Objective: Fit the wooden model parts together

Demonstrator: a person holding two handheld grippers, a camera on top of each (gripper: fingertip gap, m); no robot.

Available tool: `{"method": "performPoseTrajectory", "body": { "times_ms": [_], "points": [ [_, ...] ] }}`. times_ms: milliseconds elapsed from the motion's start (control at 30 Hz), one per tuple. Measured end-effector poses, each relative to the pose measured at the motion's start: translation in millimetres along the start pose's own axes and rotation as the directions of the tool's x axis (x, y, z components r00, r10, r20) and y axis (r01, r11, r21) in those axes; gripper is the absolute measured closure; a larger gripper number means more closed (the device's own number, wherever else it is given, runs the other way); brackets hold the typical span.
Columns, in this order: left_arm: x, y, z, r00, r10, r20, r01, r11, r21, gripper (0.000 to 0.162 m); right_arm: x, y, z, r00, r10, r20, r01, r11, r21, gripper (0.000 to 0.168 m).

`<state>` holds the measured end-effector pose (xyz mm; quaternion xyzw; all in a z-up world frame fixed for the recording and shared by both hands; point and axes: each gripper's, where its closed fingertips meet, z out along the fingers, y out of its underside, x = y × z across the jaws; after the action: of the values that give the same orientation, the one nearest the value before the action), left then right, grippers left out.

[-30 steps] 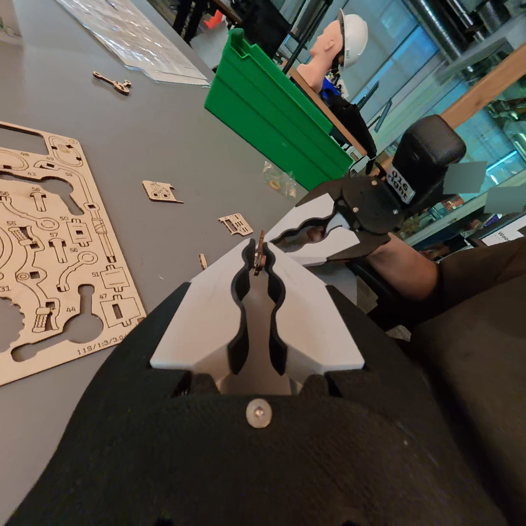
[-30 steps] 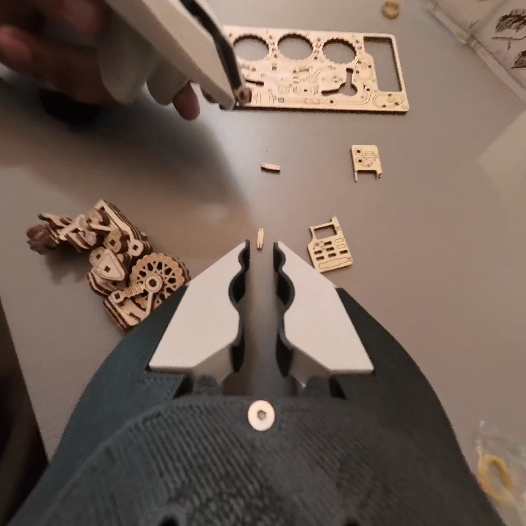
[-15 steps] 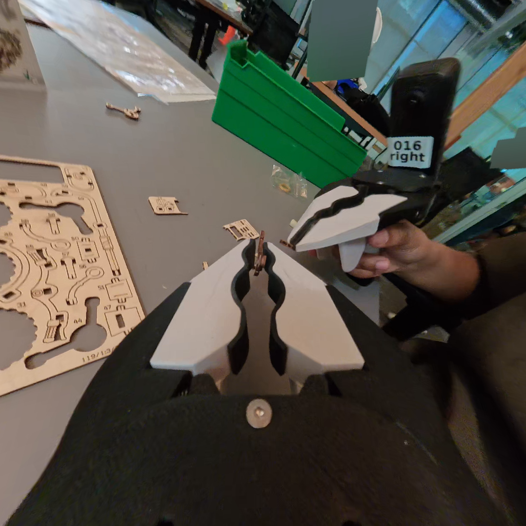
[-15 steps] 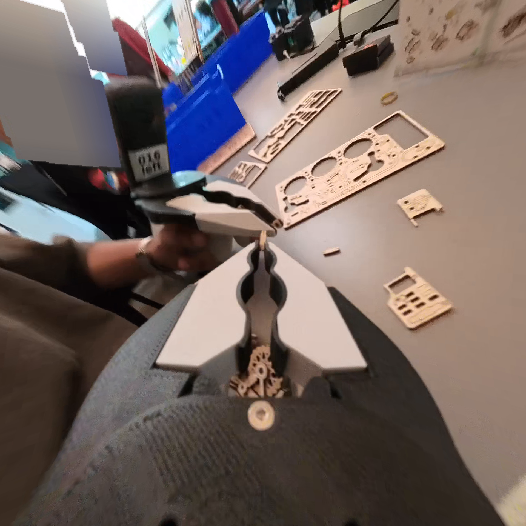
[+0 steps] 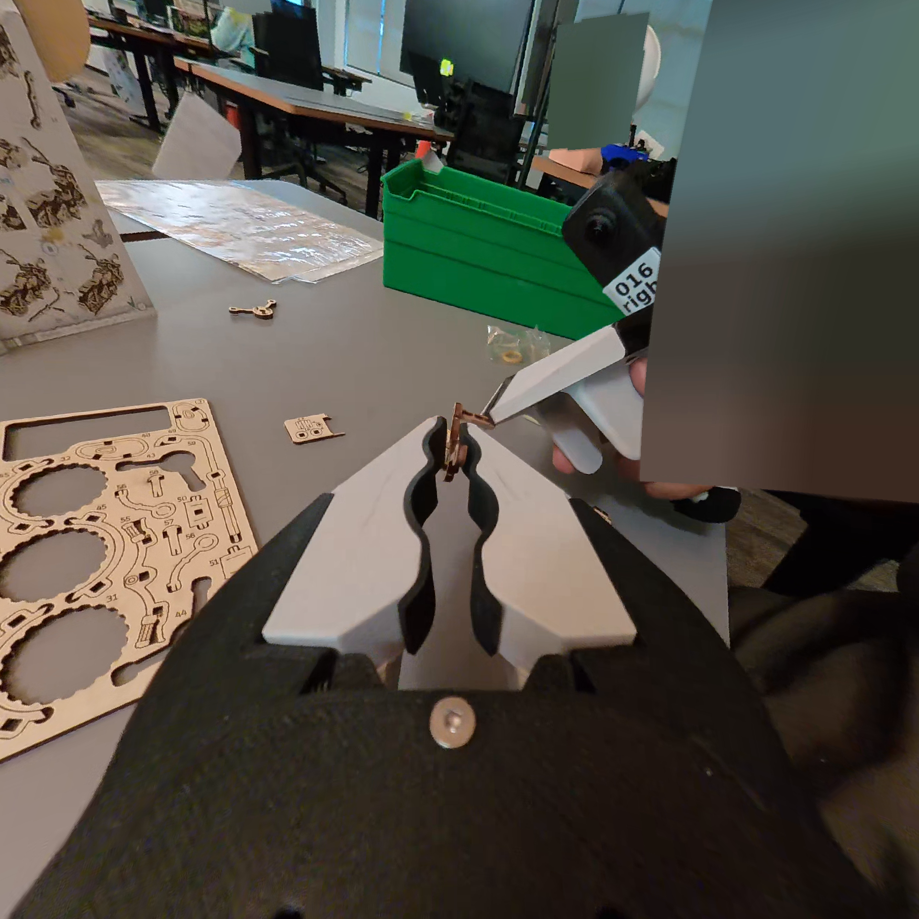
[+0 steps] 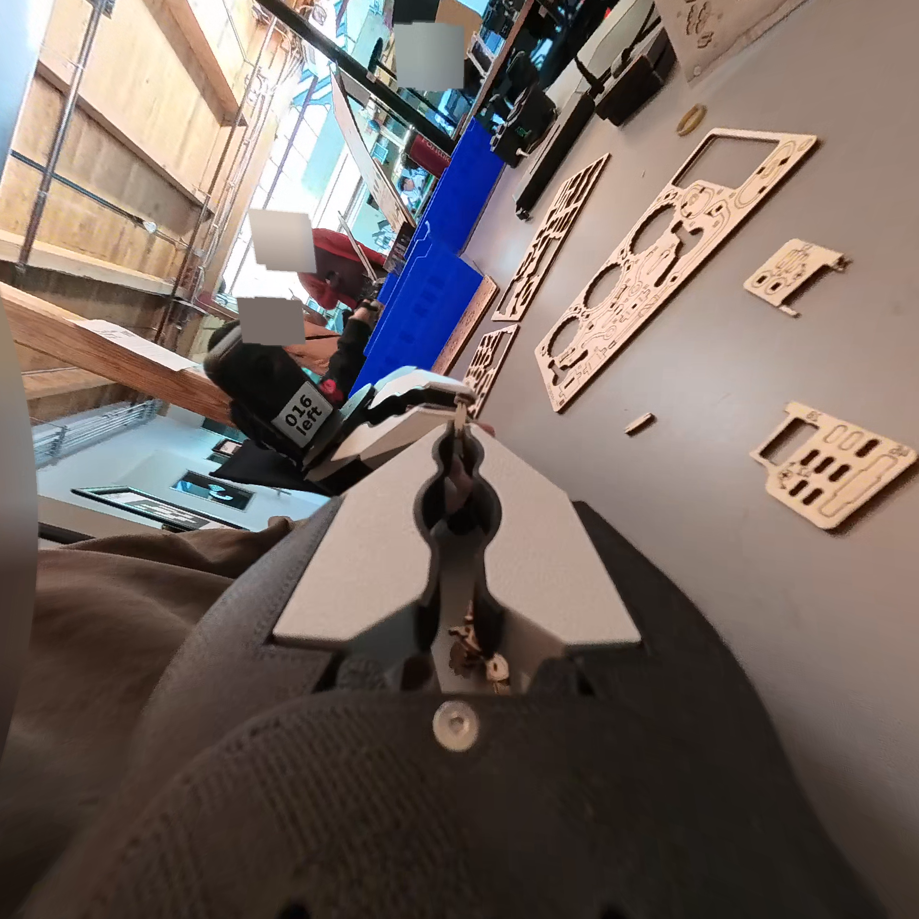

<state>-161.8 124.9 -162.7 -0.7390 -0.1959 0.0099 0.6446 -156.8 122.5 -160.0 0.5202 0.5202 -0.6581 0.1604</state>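
Left hand-held gripper [image 5: 453, 450] clamped on a small wooden part [image 5: 453, 455], held above the grey worktop [image 5: 323, 358]; right hand-held gripper [image 6: 460, 432] closed on a wooden peg [image 5: 478, 421], tip to tip with that part. Punched sheet [image 5: 99, 537] flat on the worktop, left; green bin [image 5: 472, 258] behind.

Right hand-held gripper [image 5: 490, 416] (now clamping a peg [image 5: 476, 420]) has met the left one's piece [image 5: 453, 450].

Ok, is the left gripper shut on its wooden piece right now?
Shut: the left gripper has its fingertips pinched on the small wooden piece, held on edge; the right gripper brings a second piece against it.
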Motion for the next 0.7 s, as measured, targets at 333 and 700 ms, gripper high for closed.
{"method": "performPoseTrajectory", "body": {
  "times_ms": [333,700],
  "points": [
    [3.9,2.0,-0.2,0.980,0.198,0.033,-0.197,0.980,-0.037,0.161,0.0,0.4,-2.2,0.993,0.106,0.056,-0.106,0.994,-0.016,0.167],
    [4.3,9.7,-0.2,0.880,0.470,0.071,-0.460,0.880,-0.122,0.161,5.0,7.1,-3.7,0.965,0.244,0.094,-0.238,0.969,-0.070,0.167]
  ]
}}
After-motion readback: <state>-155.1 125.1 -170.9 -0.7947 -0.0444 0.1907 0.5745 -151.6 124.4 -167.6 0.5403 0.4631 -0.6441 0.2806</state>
